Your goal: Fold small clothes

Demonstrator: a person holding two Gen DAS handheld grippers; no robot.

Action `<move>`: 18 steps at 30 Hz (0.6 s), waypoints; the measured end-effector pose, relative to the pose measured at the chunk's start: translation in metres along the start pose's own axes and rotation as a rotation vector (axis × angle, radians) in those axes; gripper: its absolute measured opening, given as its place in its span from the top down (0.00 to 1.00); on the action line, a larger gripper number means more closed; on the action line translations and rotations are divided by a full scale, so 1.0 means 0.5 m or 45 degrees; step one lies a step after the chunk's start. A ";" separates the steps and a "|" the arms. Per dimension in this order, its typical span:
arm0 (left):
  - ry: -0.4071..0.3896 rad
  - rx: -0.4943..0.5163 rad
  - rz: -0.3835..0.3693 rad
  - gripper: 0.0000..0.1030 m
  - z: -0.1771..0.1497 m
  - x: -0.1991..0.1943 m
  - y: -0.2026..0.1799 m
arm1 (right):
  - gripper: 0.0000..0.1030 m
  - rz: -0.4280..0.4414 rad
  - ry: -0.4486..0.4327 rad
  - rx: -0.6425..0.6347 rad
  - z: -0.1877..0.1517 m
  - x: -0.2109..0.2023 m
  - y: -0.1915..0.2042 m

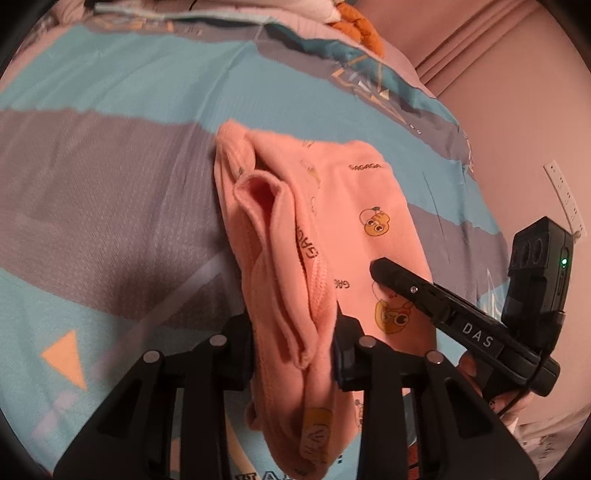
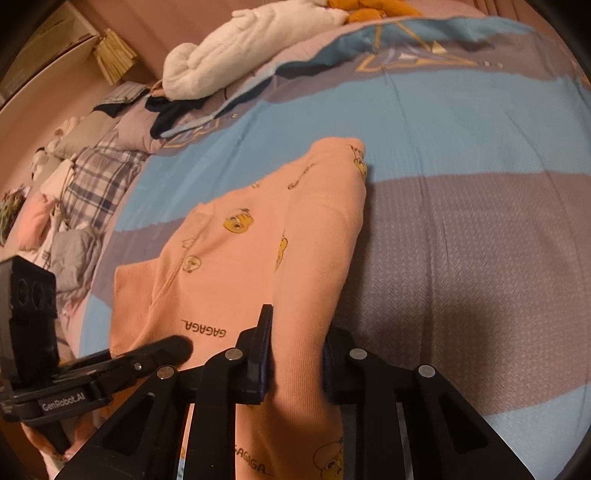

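Note:
A small pink garment [image 1: 332, 221] printed with yellow ducks and "GAGAGA" lies partly folded on the bed; it also shows in the right wrist view [image 2: 258, 236]. My left gripper [image 1: 293, 350] is shut on a bunched, ribbed edge of the garment at its near end. My right gripper [image 2: 297, 354] is shut on a folded edge of the same garment. The right gripper [image 1: 443, 306] shows in the left wrist view, resting over the garment's right side. The left gripper [image 2: 110, 362] shows at the lower left of the right wrist view.
The bed cover [image 1: 110, 166] has blue and grey bands. In the right wrist view a white plush [image 2: 236, 48], a plaid cloth [image 2: 99, 181] and other piled clothes [image 2: 70, 254] lie at the far left. An orange plush [image 1: 358, 26] lies at the bed's far end.

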State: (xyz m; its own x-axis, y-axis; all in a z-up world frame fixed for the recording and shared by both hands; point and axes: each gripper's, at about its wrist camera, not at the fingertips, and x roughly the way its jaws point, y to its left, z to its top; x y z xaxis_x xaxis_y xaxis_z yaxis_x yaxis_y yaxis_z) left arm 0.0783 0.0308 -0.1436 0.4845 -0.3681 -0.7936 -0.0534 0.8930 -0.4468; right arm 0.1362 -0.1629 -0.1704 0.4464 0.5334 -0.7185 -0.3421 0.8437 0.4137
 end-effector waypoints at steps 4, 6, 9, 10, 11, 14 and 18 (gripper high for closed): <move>-0.054 0.059 0.016 0.70 0.002 -0.027 -0.034 | 0.78 -0.003 -0.049 -0.042 0.010 -0.026 0.014; -0.078 0.087 0.021 0.70 0.003 -0.038 -0.048 | 0.78 -0.006 -0.077 -0.063 0.013 -0.044 0.019; -0.112 0.121 0.009 0.70 0.002 -0.051 -0.071 | 0.78 -0.021 -0.132 -0.093 0.017 -0.073 0.025; -0.123 0.136 0.006 0.70 0.002 -0.057 -0.078 | 0.78 -0.030 -0.152 -0.106 0.017 -0.084 0.027; -0.134 0.149 0.001 0.70 0.002 -0.059 -0.087 | 0.78 -0.036 -0.169 -0.112 0.019 -0.091 0.031; -0.149 0.169 -0.016 0.70 0.000 -0.067 -0.103 | 0.78 -0.052 -0.212 -0.127 0.020 -0.117 0.030; -0.161 0.191 -0.021 0.70 -0.010 -0.067 -0.123 | 0.78 -0.081 -0.240 -0.127 0.016 -0.137 0.020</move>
State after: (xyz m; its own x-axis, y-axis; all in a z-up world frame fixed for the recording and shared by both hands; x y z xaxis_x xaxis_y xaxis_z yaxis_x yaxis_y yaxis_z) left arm 0.0610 -0.0130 -0.0917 0.5908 -0.3562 -0.7239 0.0820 0.9191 -0.3853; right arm 0.1089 -0.1905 -0.1124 0.6131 0.4894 -0.6202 -0.3846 0.8706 0.3068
